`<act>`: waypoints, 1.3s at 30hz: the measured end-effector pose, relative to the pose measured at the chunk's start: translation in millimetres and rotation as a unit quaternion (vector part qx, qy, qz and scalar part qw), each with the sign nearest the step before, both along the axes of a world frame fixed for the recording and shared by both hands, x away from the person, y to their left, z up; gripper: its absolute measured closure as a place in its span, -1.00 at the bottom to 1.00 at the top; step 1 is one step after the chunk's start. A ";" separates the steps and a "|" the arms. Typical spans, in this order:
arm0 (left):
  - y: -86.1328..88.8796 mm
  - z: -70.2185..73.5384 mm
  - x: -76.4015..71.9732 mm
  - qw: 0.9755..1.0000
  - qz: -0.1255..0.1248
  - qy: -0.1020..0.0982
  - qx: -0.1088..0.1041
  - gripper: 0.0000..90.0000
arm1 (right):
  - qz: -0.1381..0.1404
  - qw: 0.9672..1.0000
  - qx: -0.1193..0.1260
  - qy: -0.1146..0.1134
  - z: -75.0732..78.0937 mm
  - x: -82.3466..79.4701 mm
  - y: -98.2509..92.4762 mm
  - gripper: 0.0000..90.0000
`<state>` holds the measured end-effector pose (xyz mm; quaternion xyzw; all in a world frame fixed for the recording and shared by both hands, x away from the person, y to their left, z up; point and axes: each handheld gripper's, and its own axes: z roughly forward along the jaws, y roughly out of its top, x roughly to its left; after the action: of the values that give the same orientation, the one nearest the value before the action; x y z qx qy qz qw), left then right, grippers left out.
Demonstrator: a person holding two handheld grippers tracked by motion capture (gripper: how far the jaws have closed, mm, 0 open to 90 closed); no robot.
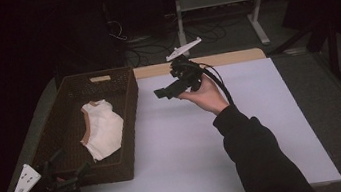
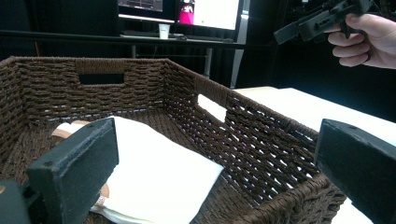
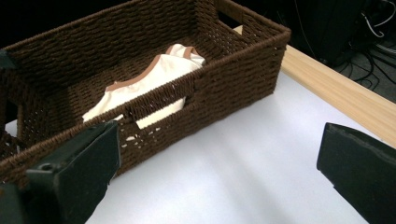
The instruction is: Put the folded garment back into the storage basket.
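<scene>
On the table, left side: brown woven basket [image 1: 127, 107]
Garment: white folded cloth [image 1: 104, 128] lying inside the basket
Left claw [image 1: 70, 171]: jaws wide, empty, at the basket's near corner
Right claw [image 1: 162, 93]: jaws wide, empty, raised above the table [image 1: 263, 123] beside the basket

garment [image 1: 102, 129] in basket [image 1: 129, 102], table [image 1: 244, 131] left
</scene>
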<state>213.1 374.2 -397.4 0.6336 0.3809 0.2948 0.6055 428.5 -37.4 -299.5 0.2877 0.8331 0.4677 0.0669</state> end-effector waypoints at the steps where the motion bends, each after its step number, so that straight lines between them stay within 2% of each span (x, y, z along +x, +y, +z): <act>1: 0.0 0.0 0.0 1.000 0.000 0.000 0.000 -1.00 | -0.001 1.000 0.000 -0.001 -0.6 -0.5 -2.1 -1.00; 18: -0.1 -0.2 0.3 1.000 0.000 0.001 0.001 -1.00 | -0.023 1.000 0.000 0.007 -15.3 -6.4 -35.3 -1.00; 39: -0.5 -0.1 0.1 1.000 0.001 0.001 0.001 -1.00 | -0.052 0.998 0.014 0.012 -34.6 -21.3 -80.7 -1.00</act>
<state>213.2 373.7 -397.5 0.6344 0.3818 0.2953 0.6038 407.2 -118.1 -334.1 0.3373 0.8112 0.4714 0.0772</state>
